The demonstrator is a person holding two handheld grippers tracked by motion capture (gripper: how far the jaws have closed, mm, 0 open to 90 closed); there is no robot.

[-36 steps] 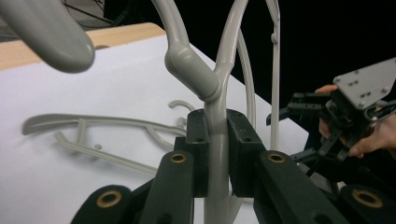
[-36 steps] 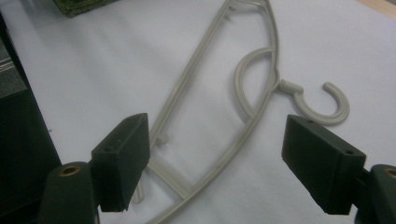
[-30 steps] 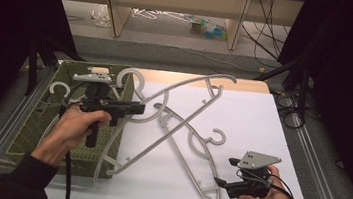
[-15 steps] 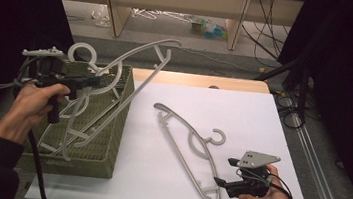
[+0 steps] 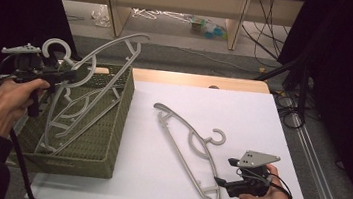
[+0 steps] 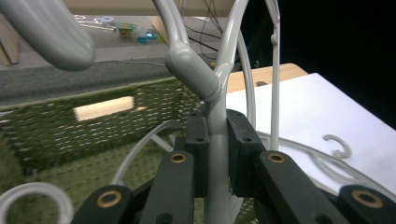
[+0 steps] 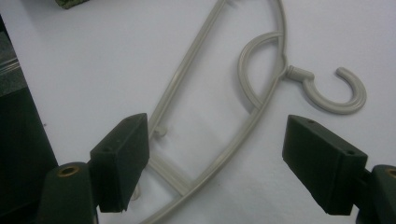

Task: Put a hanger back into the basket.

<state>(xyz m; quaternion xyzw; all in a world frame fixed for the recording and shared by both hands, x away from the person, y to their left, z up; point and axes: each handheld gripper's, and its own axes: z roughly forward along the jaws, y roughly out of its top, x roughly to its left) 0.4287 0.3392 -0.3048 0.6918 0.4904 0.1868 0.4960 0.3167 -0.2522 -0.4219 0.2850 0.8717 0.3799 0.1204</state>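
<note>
My left gripper view shows my left gripper (image 6: 217,154) clamped on a grey hanger's (image 6: 205,84) neck. From above, that hanger slants over the green woven basket (image 5: 109,142), lower end inside, hook up. My right gripper (image 5: 225,181), jaws apart, rests beside a second hanger (image 5: 184,145) lying diagonally on the white worktop (image 5: 243,117).

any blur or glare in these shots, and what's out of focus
High view: evenly lit, white table top bright, surroundings black. Left gripper view: hanger between the pads sharp; the hook close to the lens and the green basket soft. Right gripper view: soft overall, hanger on the table slightly blurred; no glare.
</note>
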